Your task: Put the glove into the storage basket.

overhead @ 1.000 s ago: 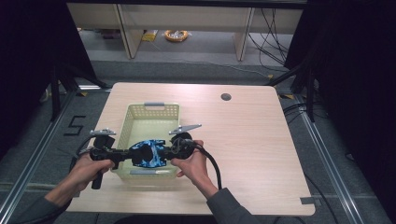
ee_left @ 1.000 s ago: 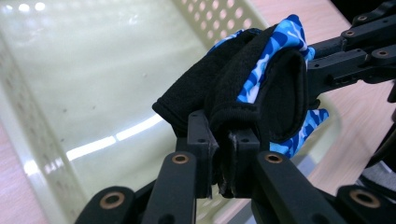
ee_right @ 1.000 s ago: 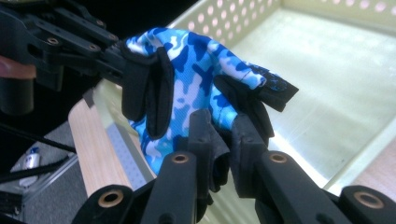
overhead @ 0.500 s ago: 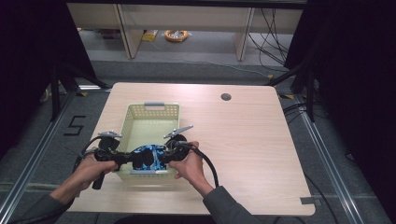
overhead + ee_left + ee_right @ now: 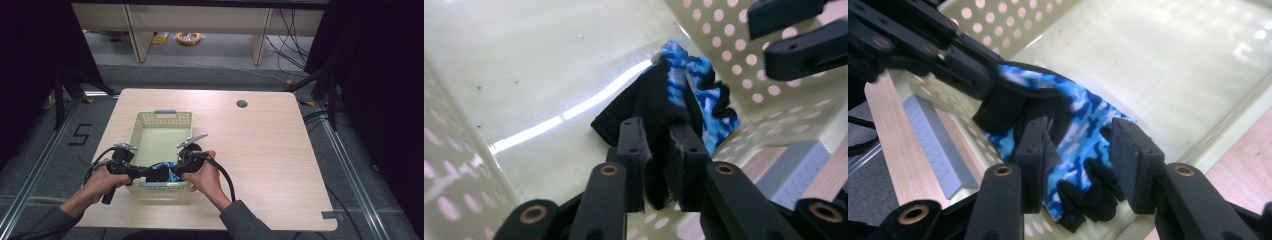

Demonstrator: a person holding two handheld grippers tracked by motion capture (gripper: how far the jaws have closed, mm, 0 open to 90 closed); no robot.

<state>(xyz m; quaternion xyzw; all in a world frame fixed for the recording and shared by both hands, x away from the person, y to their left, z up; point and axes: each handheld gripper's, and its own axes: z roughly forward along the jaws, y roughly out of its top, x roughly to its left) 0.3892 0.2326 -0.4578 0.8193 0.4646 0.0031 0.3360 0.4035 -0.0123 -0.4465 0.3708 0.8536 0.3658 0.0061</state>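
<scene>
Basket (image 5: 150,131) on tabletop (image 5: 270,160), left of centre, near front edge.
Glove (image 5: 162,169) inside basket at its near wall, between left gripper (image 5: 150,173) and right gripper (image 5: 176,169); round hole (image 5: 242,104) far behind, to the right.

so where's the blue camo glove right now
The blue camo glove sits inside the pale yellow basket at its near end in the high view, pinched by the left gripper, with the right gripper open around it.

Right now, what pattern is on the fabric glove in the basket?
Blue camouflage with black parts on the fabric glove; clearest in the right gripper view.
</scene>
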